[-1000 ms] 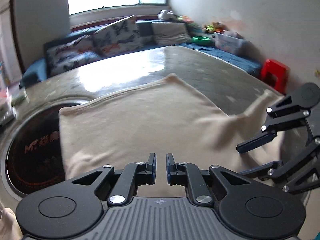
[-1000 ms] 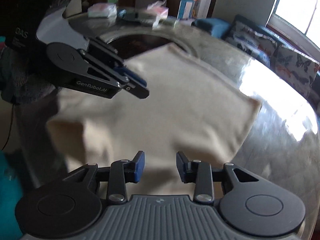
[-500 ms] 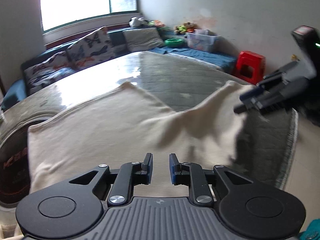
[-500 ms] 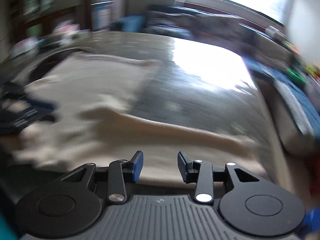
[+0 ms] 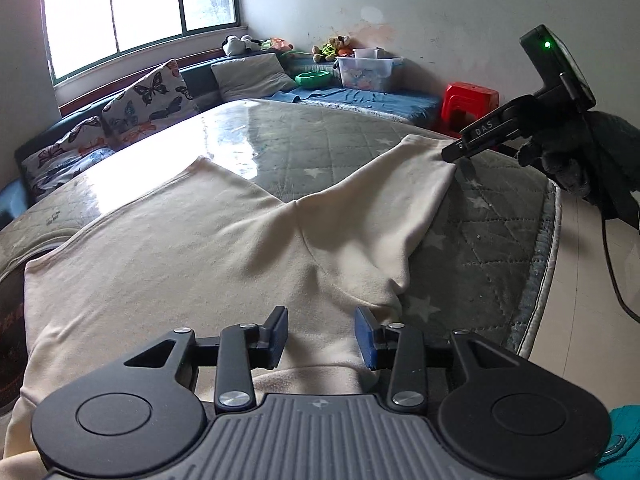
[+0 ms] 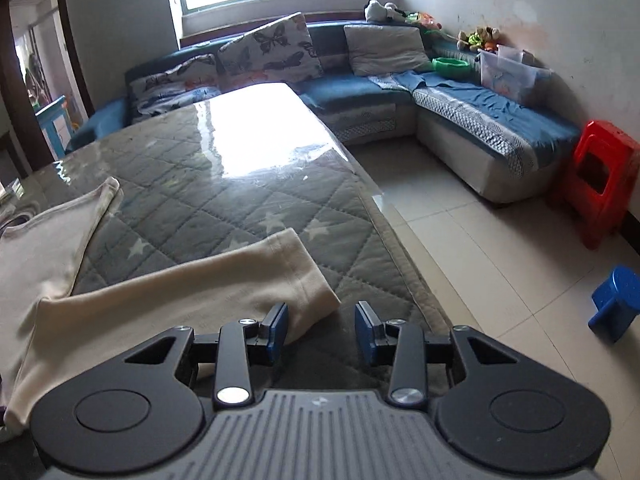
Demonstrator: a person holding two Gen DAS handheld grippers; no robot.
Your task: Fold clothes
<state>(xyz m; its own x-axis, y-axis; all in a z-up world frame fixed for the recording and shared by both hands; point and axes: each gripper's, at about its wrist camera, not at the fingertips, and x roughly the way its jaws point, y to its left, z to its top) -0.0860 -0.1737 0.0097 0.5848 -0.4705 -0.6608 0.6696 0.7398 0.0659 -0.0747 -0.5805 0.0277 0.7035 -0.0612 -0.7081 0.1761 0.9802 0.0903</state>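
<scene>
1. A cream long-sleeved cotton top lies spread on a grey quilted table cover with pale stars, under a glossy clear sheet that glares white near the window.
2. The knit looks soft and matte, with shallow folds where the sleeve meets the body; the sleeve stretches straight toward the table's edge and ends in a stitched cuff.
3. The left gripper, black with blue pads, hovers over the garment's body with its fingers spread apart and nothing between them.
4. The right gripper has its fingers parted at the cuff; the cloth touches its left pad only and is not clamped.
5. In the left wrist view, the right gripper's black housing reads "DAS".
</scene>
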